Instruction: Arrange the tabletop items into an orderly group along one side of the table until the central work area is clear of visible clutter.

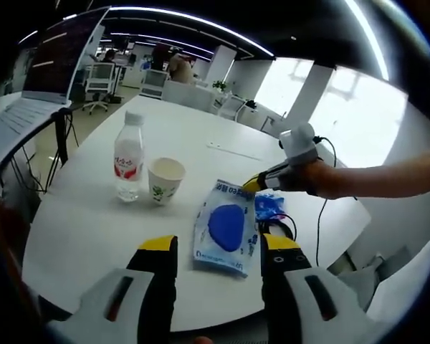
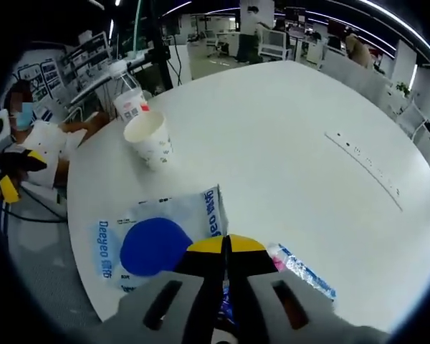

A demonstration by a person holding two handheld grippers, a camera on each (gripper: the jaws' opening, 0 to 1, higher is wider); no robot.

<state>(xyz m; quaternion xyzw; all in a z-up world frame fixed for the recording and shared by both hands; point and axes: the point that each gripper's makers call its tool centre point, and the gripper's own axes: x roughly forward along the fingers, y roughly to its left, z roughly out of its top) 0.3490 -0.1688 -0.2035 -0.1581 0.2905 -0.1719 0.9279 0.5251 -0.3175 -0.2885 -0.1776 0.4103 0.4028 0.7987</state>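
A flat white packet with a blue oval on it [image 1: 226,228] lies near the near edge of the white counter [image 1: 93,229]. Just beside it, on its right in the left gripper view, lies a smaller blue and clear packet [image 1: 269,206], with a loop of black cord [image 1: 281,223] by it. In the right gripper view the same big packet [image 2: 158,235] sits just ahead of the fingers, and the small one [image 2: 301,269] pokes out to their right.

The right gripper [image 2: 227,245] has its yellow-tipped fingers pressed together; whether anything is caught between them I cannot tell. In the left gripper view it [image 1: 256,183] comes in from the right in a person's hand [image 1: 322,178], its tip touching the far edge of the big packet.

The left gripper [image 1: 218,247] hangs over the near edge of the counter, fingers wide apart, the big packet showing between them, nothing held.

Farther off, to the left, a white paper cup [image 1: 165,180] stands upright just beside a clear water bottle [image 1: 128,158] with a red label, also upright. A thin white strip [image 1: 233,150] lies well apart, across the counter. Beyond are office chairs [image 1: 100,80] and desks.
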